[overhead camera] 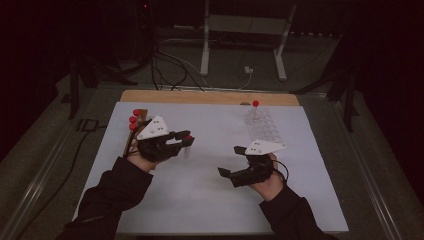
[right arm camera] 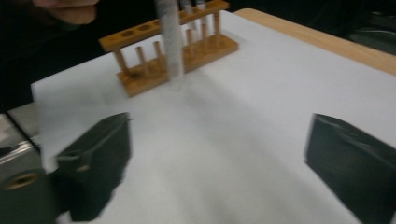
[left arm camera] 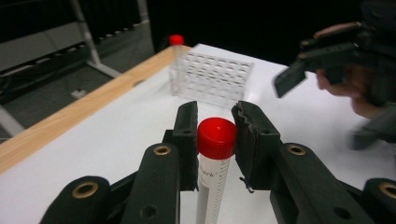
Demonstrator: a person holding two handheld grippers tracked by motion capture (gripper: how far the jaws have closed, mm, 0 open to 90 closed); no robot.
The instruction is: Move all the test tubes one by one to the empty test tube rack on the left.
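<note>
Left gripper (left arm camera: 212, 140) clamped on red-capped tube (left arm camera: 215, 154), upright, above the white mat (overhead camera: 210, 190), between wooden rack (right arm camera: 173, 51) and clear rack (left arm camera: 212, 77). Right gripper (right arm camera: 217, 158) spread wide, empty. Step judged: transfer; next, tube aligned over a clear-rack hole.

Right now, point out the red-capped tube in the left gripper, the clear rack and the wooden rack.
Red-capped tube (left arm camera: 216, 136): left gripper view, on its red cap.
Clear rack (left arm camera: 215, 79): left gripper view, on its front wall.
Wooden rack (right arm camera: 140, 33): right gripper view, on its top bar.
</note>
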